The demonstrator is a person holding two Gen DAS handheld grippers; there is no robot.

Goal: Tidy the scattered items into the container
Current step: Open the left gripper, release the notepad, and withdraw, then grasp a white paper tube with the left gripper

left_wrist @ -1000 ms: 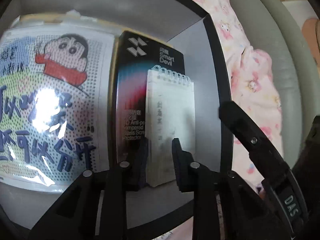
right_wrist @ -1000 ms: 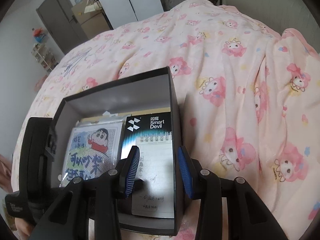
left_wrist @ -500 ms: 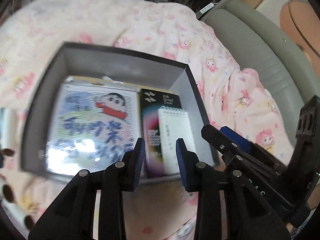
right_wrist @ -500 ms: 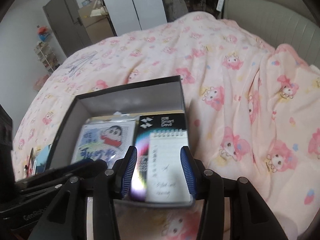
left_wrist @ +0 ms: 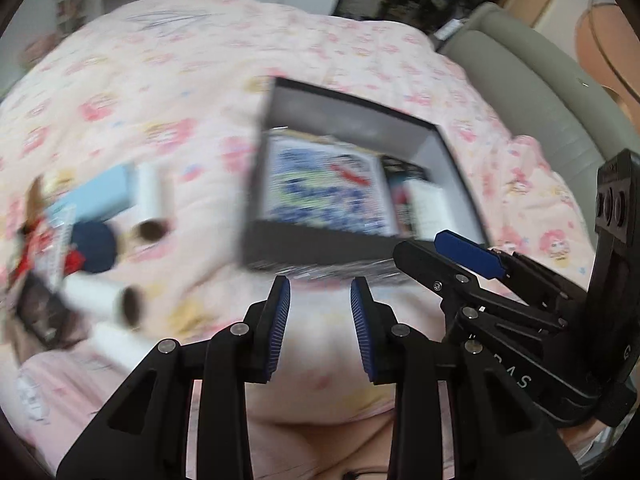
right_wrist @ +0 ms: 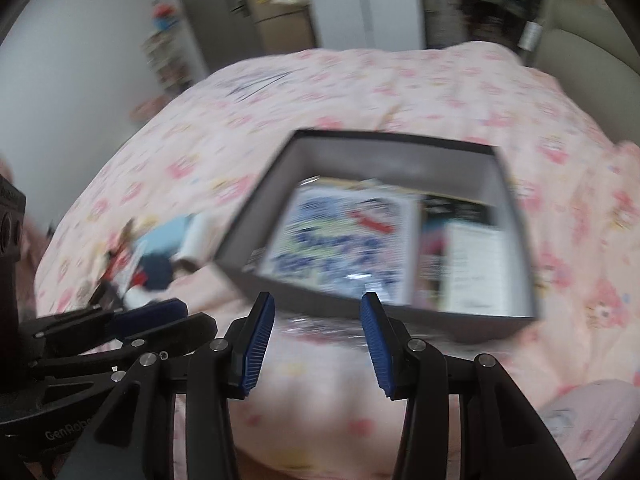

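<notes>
A dark open box [left_wrist: 360, 120] [right_wrist: 400, 152] sits on the pink bedspread. Inside lie a cartoon picture board [left_wrist: 324, 188] [right_wrist: 344, 232], a black package [right_wrist: 456, 210] and a white spiral notepad [right_wrist: 476, 268]. Left of the box lies a scattered pile: a light blue box [left_wrist: 94, 196] [right_wrist: 164, 236], white rolls [left_wrist: 150, 200], a dark blue round item [left_wrist: 94, 246] [right_wrist: 158, 272]. My left gripper [left_wrist: 320, 304] is open and empty, pulled back in front of the box. My right gripper [right_wrist: 318, 316] is open and empty, just before the box's near wall. Both views are motion-blurred.
The pink patterned bedspread [right_wrist: 360, 92] covers the whole bed. A grey padded headboard [left_wrist: 532, 80] runs along the right. Cabinets and a door [right_wrist: 224, 12] stand beyond the bed's far end. The right gripper shows in the left wrist view [left_wrist: 468, 254].
Both grippers have pulled back out of the box and away from it. The notepad stays in the box. The left view has swung left, bringing the scattered pile into sight.
</notes>
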